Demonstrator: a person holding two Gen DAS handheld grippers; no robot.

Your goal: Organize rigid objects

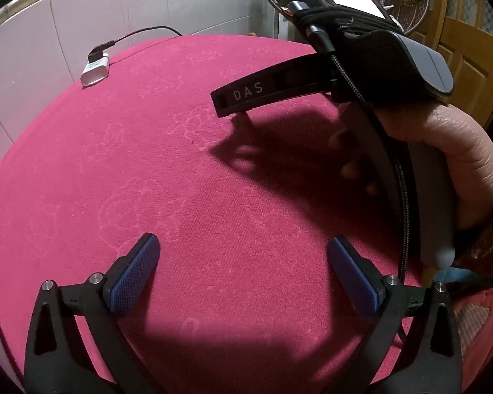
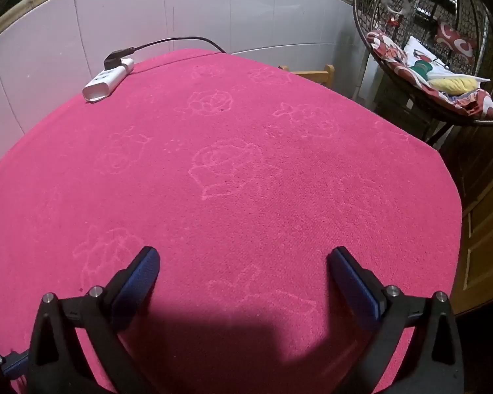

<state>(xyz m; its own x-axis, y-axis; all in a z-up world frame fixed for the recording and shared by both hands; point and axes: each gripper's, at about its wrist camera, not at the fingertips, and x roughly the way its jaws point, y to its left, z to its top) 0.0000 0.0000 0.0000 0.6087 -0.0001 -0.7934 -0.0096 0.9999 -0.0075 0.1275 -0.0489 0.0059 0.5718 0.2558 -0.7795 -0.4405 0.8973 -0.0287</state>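
Both hand-held grippers hover wide apart and empty over a pink cloth-covered table [image 2: 246, 170]: the left gripper [image 1: 243, 259], the right gripper [image 2: 243, 269]. A white power strip [image 2: 108, 80] lies at the table's far left edge, near the tiled wall [image 2: 148, 10]

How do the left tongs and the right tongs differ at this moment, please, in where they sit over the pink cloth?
The left tongs hang over the near part of the pink cloth; the right tongs reach farther across it, on the right.

In the left wrist view the left tongs show both blue pads spread, while the right tongs show one side only.

Both are open and hold nothing, as the right wrist view confirms.
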